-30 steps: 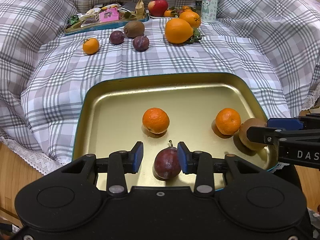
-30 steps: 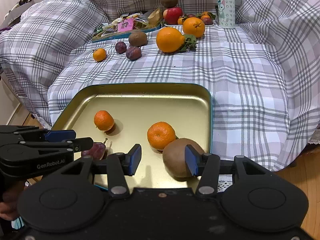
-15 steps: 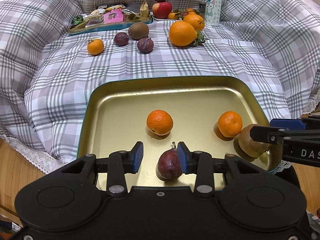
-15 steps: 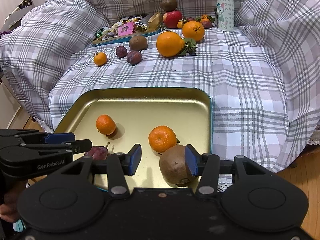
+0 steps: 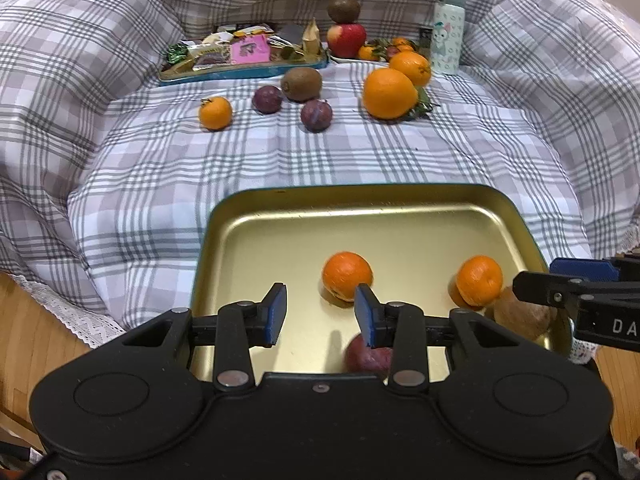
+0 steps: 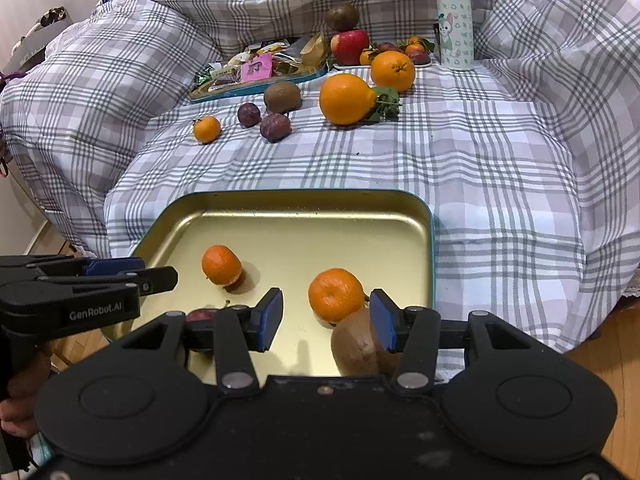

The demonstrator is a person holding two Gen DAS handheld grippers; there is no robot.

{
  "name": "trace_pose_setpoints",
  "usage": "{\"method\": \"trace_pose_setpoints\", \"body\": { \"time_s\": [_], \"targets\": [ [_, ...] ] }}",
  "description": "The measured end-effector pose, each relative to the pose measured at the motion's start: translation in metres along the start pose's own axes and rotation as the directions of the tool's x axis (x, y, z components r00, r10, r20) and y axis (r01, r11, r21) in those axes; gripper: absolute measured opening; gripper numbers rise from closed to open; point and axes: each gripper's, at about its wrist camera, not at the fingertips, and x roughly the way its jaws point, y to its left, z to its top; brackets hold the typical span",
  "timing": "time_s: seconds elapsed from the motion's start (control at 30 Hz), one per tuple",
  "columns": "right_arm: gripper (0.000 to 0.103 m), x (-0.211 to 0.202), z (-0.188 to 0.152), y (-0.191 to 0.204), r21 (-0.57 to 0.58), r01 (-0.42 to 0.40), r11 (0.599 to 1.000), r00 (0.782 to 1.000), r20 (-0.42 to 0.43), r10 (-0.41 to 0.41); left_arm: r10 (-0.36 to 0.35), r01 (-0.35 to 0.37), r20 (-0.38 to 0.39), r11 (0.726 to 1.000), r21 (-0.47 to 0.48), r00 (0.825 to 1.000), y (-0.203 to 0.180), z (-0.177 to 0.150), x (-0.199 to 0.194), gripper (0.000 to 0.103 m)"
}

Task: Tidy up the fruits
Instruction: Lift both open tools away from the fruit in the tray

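Observation:
A gold tray [image 5: 280, 248] [image 6: 320, 240] with a teal rim lies on the plaid cloth. In it are two mandarins [image 5: 347, 274] [image 5: 479, 280], a dark plum [image 5: 368, 354] and a brown kiwi [image 6: 354, 346]. My left gripper [image 5: 320, 316] is open above the tray's near side, and the plum lies under its right finger, not between the pads. My right gripper [image 6: 326, 322] is open too. The kiwi rests beside its right pad, well apart from the left one. Each gripper shows in the other's view: the right gripper [image 5: 540, 276], the left gripper [image 6: 156, 270].
Farther back on the cloth lie a small mandarin [image 5: 215, 113], two plums [image 5: 267, 99] [image 5: 316, 115], a kiwi [image 5: 301, 84] and two big oranges [image 5: 389, 94]. Behind them are a snack tray [image 5: 240, 56], an apple [image 5: 346, 39] and a bottle [image 5: 448, 30]. Wooden floor [image 5: 24, 340] borders the cloth.
The left gripper has drawn back and to the left, so the plum, once between its pads, now sits under its right finger. The kiwi has slipped lower beside the right gripper's right pad.

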Motion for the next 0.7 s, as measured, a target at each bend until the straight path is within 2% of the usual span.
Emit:
{"method": "trace_pose_setpoints", "body": {
  "time_s": [0.7],
  "targets": [
    [0.052, 0.024, 0.032, 0.007, 0.039, -0.045, 0.998, 0.999, -0.008, 0.046, 0.024, -0.025, -0.008, 0.999, -0.03, 1.0, 0.015, 0.029, 0.021, 0.047]
  ]
}}
